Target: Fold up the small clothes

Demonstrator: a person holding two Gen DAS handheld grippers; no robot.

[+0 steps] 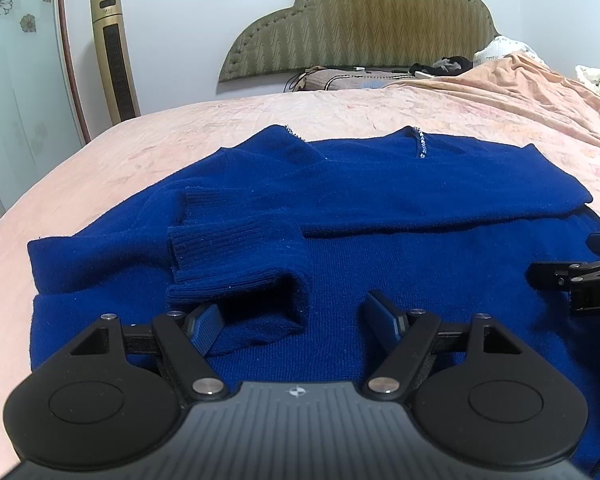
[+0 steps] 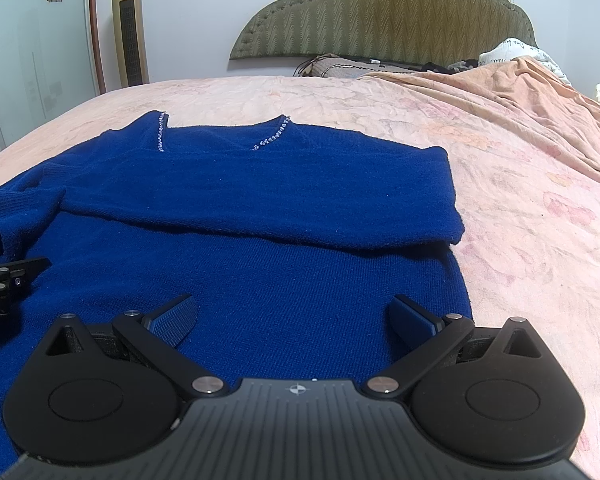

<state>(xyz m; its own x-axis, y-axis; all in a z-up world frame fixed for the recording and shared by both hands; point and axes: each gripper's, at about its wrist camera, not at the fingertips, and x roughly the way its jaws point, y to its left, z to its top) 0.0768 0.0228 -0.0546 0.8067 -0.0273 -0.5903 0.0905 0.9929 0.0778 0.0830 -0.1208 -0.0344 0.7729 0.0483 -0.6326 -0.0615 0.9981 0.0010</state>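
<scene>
A deep blue knit sweater (image 1: 380, 208) lies flat on the pink bedspread (image 1: 180, 128), neckline with small beads (image 1: 422, 142) at the far side. Both sleeves are folded across the chest, and a ribbed cuff (image 1: 236, 256) curls up near the sweater's left part. My left gripper (image 1: 292, 316) stands open low over the lower body of the sweater, the cuff just ahead of its left finger. In the right wrist view the sweater (image 2: 260, 208) fills the middle, and my right gripper (image 2: 296, 316) stands open above its lower right part, with nothing between its pads.
A padded olive headboard (image 1: 364, 20) and pillows stand at the far end. A bunched peach blanket (image 2: 520, 92) covers the bed's right side. A gold tower fan (image 1: 114, 56) and a glass door are at the left. The right gripper's body (image 1: 580, 284) shows at the left wrist view's right edge.
</scene>
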